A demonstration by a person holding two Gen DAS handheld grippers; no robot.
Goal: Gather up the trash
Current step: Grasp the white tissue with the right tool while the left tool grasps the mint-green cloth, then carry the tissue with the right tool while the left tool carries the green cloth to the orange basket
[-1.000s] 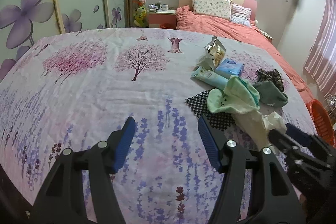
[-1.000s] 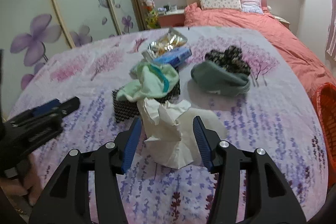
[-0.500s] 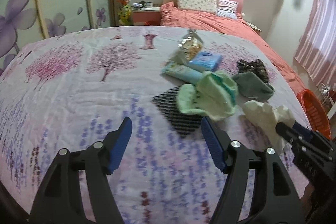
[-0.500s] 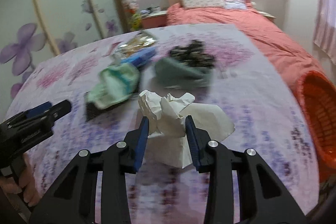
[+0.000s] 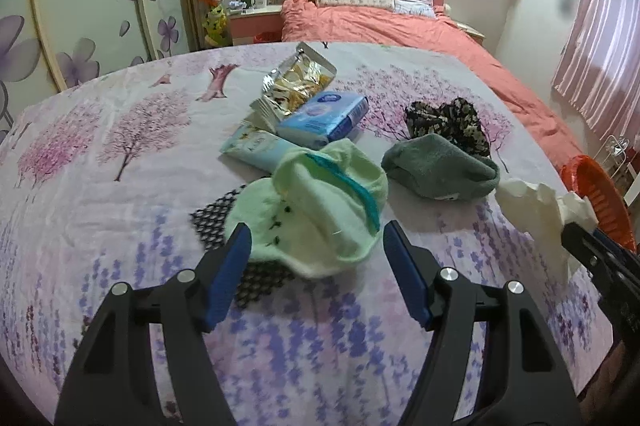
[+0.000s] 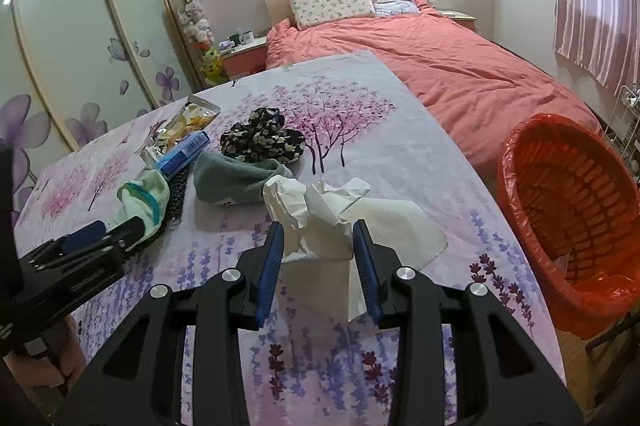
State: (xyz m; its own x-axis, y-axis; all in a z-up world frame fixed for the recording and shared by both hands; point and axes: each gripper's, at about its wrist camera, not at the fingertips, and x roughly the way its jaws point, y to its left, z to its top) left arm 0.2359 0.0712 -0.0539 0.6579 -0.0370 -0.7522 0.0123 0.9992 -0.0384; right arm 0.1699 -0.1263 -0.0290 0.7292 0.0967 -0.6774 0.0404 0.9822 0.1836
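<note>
The surface is a bed (image 6: 400,154) under a floral sheet; an orange waste basket (image 6: 568,210) lined with an orange bag stands off its right edge.

Change of state: the right claw (image 6: 318,250) has just been closing, and its blue pads now press both sides of the crumpled white tissue (image 6: 316,222). One second ago the tissue lay on the sheet between parted jaws; it now stands bunched between them, with a flat tail draping down onto the sheet toward the bed's right edge. The basket has come much further into the right wrist view. Judgement: the pick-up step is complete and the transfer to the basket is in hand.

The left claw (image 5: 316,274) stands apart and empty, poised over the pale green sock (image 5: 320,210) near the middle of the bed. This view has shifted toward the clutter since a second ago.

Orientation of the tissue: its long axis runs roughly along the claw's pointing line, crumpled end upward and away from the claw, flat tail trailing down and right.

Remaining candidates for collection, by judgement: the foil snack wrapper (image 5: 296,82) and possibly the blue tissue pack (image 5: 324,118), both toward the far side of the clutter.
</note>
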